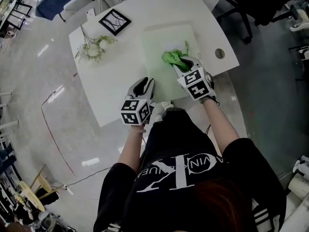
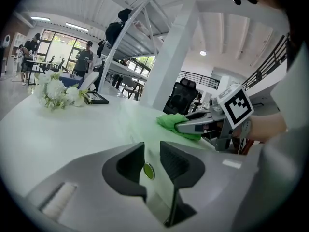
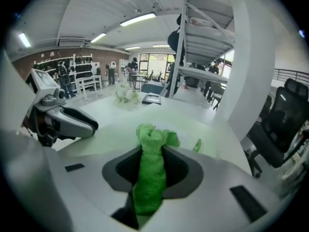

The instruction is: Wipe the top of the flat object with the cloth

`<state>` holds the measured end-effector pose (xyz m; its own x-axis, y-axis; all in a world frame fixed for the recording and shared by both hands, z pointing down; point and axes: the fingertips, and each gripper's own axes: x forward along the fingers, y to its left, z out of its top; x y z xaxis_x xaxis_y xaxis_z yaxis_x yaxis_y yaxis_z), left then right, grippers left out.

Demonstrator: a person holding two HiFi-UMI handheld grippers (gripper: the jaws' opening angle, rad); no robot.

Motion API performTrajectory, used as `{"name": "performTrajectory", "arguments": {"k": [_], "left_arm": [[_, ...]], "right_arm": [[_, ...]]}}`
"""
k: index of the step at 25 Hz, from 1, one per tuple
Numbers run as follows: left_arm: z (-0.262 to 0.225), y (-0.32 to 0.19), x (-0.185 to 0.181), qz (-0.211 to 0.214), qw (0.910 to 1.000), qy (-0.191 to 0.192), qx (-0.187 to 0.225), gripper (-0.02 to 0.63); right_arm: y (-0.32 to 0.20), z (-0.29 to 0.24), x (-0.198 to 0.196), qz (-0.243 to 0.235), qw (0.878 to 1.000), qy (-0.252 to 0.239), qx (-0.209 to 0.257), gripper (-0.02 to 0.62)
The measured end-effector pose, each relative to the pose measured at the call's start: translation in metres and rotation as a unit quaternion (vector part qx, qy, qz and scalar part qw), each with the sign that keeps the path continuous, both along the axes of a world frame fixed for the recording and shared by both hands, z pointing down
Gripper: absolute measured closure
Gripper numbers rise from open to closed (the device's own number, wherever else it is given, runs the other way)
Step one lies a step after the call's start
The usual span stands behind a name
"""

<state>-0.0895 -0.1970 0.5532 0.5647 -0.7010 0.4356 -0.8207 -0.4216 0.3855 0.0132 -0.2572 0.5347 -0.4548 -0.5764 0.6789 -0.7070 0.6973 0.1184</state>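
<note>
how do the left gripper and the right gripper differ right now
The right gripper is shut on the green cloth; the left gripper has its jaws apart and holds nothing. The right gripper is out over the pale green board, with the cloth bunched at its tips; the left gripper is at the board's near left edge. Both carry a marker cube and point away from the person.

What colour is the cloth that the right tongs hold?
Bright green; the crumpled fabric cloth shows best in the right gripper view.
</note>
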Motion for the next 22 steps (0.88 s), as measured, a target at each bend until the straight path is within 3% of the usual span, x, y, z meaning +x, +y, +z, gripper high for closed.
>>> {"name": "performTrajectory", "arguments": {"k": [14, 22], "left_arm": [[-0.002, 0.002, 0.003, 0.001, 1.0000, -0.008, -0.001, 0.499], [-0.009, -0.001, -0.007, -0.023, 0.9995, 0.020, 0.006, 0.498]], "right_arm": [[-0.004, 0.001, 0.103, 0.118, 0.993, 0.027, 0.003, 0.489], [-0.008, -0.015, 0.109, 0.161, 0.986, 0.000, 0.030, 0.489]]}}
